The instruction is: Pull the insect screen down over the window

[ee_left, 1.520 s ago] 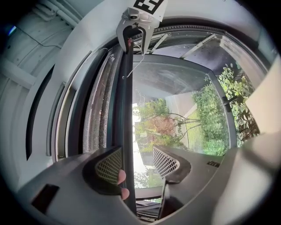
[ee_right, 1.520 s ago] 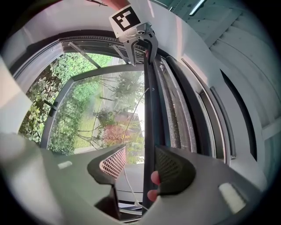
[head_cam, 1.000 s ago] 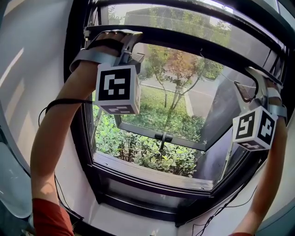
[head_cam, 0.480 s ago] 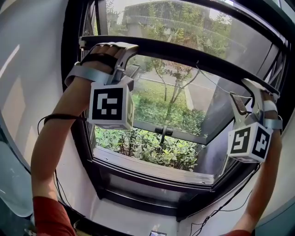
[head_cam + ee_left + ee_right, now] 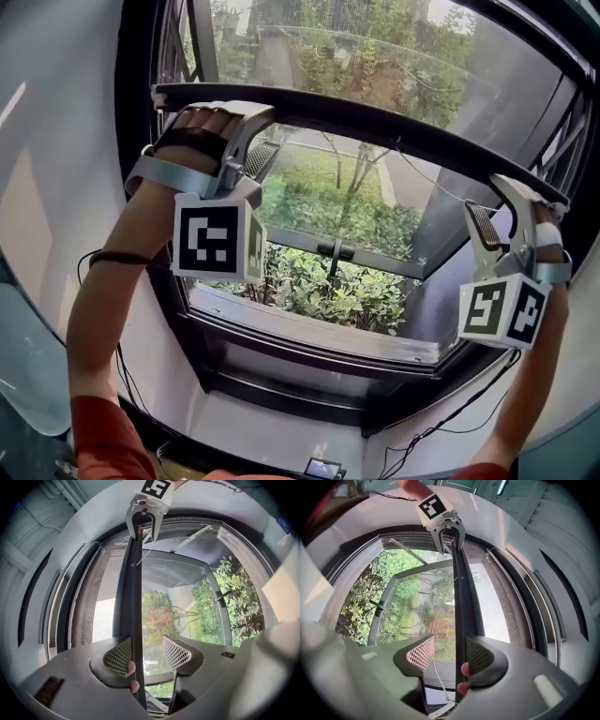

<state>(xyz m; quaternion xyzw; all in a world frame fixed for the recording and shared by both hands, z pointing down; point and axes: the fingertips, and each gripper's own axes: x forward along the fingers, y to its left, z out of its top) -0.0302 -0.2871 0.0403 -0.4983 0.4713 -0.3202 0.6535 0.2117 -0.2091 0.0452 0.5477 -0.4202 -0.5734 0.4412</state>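
The insect screen's dark pull bar spans the window frame, with grey mesh stretched above it. My left gripper straddles the bar's left end, jaws apart. My right gripper straddles the right end the same way. In the left gripper view the bar runs along one pad of my left gripper, with fingertips hooked beside it, and ends at the right gripper. In the right gripper view the bar lies against one pad of my right gripper, and the left gripper shows far off.
Beyond the bar a glass sash with a black handle swings outward over green shrubs. The dark sill lies below. White walls flank the opening. Black cables hang at lower right.
The pull bar has come down with both grippers on it, and more mesh now shows above it. Both arms have lowered.
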